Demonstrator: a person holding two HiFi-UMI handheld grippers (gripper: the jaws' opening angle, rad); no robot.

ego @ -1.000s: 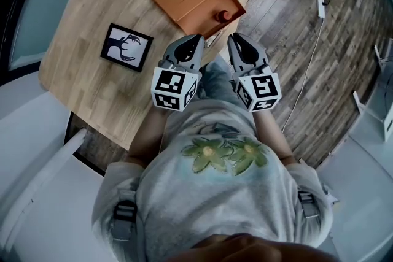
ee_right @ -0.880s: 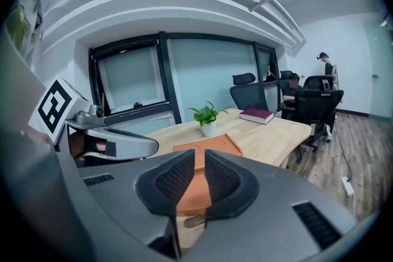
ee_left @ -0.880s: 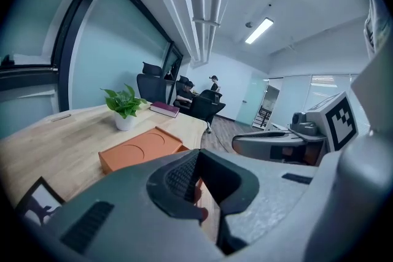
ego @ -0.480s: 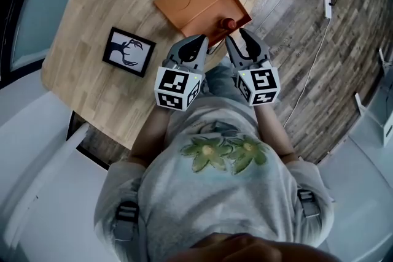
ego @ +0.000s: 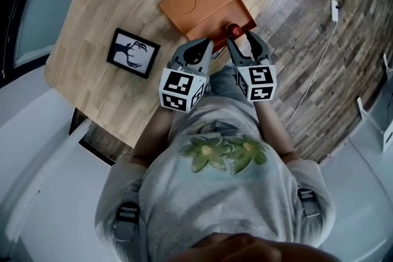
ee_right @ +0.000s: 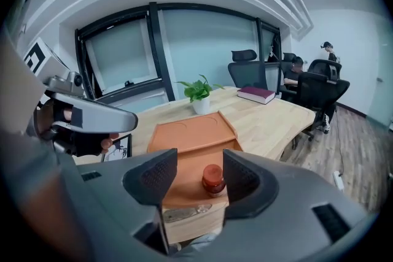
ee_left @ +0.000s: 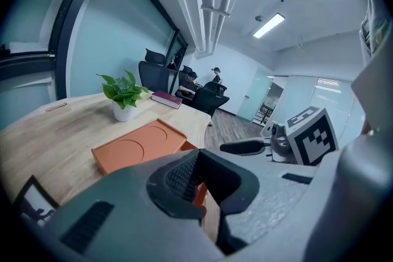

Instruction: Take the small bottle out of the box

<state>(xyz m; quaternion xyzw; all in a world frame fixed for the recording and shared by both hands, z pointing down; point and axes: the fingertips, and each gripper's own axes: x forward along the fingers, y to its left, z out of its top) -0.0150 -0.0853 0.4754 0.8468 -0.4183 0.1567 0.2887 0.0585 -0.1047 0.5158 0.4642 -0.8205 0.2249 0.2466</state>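
Note:
An orange box (ego: 202,0) lies open at the near edge of the wooden table (ego: 104,3), its lid folded back. The small bottle (ego: 234,29), brown with a red cap, stands upright in the box's near right corner. My right gripper (ego: 243,46) hovers just before the box and its jaws are opening. In the right gripper view the bottle (ee_right: 212,180) stands beyond the fingertips (ee_right: 242,180), untouched, inside the box (ee_right: 184,165). My left gripper (ego: 199,49) is beside the right one, shut and empty (ee_left: 206,193).
A framed deer picture (ego: 133,53) lies left of the box. A potted plant (ee_right: 199,95) and a book (ee_right: 256,94) sit at the table's far side. Office chairs and people are in the distance. A cable (ego: 310,64) trails on the wood floor, right.
Both grippers have moved forward to the box's near edge. The right gripper's jaws, shut a second ago, have spread apart. The left gripper has stayed shut.

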